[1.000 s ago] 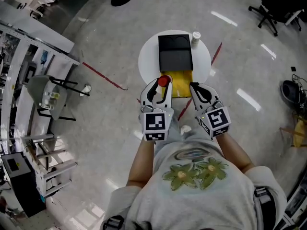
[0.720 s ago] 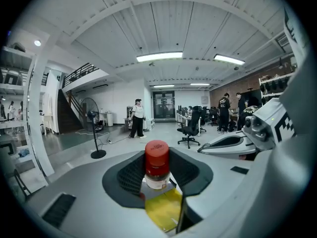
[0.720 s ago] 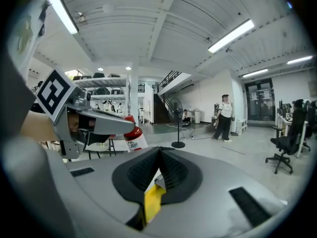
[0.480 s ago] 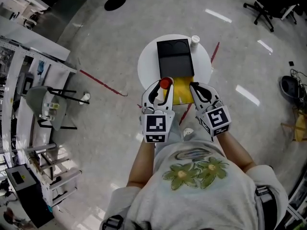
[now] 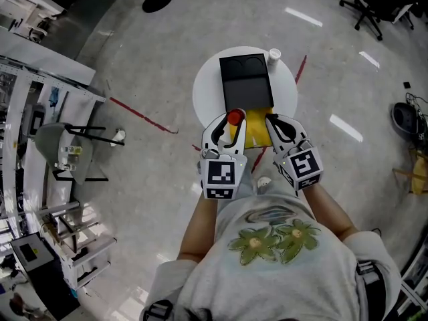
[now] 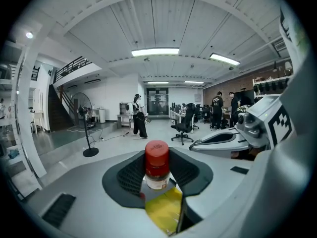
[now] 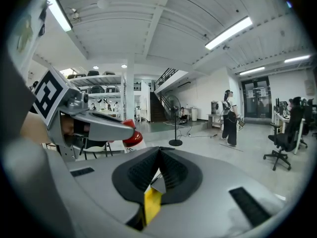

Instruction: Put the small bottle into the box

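A small bottle (image 5: 235,117) with a red cap (image 6: 157,155) stands upright between the pads of my left gripper (image 5: 231,121), which is shut on it. It hangs at the left edge of the yellow flap (image 5: 255,130) of a black box (image 5: 245,82) lying on a round white table (image 5: 206,85). My right gripper (image 5: 271,122) is beside it, over the flap's right side, pads together (image 7: 158,170). Yellow shows below its slit. The red cap (image 7: 132,137) also peeks out behind the left gripper's finger in the right gripper view.
A white cup (image 5: 274,55) stands at the table's far right edge, next to the box. Red tape lines (image 5: 144,114) cross the grey floor. Shelving and a chair (image 5: 67,139) stand at the left, office chairs (image 5: 368,5) at the far right.
My left gripper has edged slightly right with the bottle, toward the yellow flap. The right gripper has hardly moved, and both grips look the same.
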`<action>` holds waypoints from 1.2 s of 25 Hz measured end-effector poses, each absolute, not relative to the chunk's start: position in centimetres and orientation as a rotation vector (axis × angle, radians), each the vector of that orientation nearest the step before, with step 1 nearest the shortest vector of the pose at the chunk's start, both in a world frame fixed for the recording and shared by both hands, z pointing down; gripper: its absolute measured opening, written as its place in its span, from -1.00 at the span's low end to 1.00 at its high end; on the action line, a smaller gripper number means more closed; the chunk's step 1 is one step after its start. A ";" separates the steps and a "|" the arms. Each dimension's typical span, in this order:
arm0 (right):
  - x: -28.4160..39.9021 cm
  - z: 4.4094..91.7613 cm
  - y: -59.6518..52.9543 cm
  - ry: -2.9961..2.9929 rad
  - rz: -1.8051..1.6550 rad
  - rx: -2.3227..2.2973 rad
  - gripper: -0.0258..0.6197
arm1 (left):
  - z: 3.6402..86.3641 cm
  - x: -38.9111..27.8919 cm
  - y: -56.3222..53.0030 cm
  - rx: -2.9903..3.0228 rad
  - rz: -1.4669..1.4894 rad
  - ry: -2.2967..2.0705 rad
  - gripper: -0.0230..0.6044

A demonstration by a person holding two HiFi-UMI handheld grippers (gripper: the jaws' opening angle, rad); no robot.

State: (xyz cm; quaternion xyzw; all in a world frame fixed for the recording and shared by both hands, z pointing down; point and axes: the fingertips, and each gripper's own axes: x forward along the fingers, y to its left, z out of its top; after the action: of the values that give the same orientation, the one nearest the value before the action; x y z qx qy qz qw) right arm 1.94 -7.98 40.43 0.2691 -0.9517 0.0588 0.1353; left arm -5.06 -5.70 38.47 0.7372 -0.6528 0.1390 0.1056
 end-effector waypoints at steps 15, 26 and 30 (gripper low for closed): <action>1.4 42.1 -9.5 -2.720 0.222 0.808 -0.91 | 41.3 -5.5 -7.1 2.186 0.473 -1.842 -0.47; 1.3 43.6 -10.8 -2.682 0.248 0.836 -0.91 | 43.8 -5.5 -8.1 2.186 0.525 -1.776 -0.47; 1.3 44.0 -11.1 -2.671 0.258 0.839 -0.91 | 44.6 -5.5 -8.5 2.185 0.532 -1.756 -0.47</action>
State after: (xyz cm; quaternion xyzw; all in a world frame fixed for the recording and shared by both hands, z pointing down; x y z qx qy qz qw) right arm 1.31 -11.08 44.05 0.2945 -0.9371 0.0904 0.1642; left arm -5.53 -8.51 44.58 0.7578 -0.6090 0.1846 0.1439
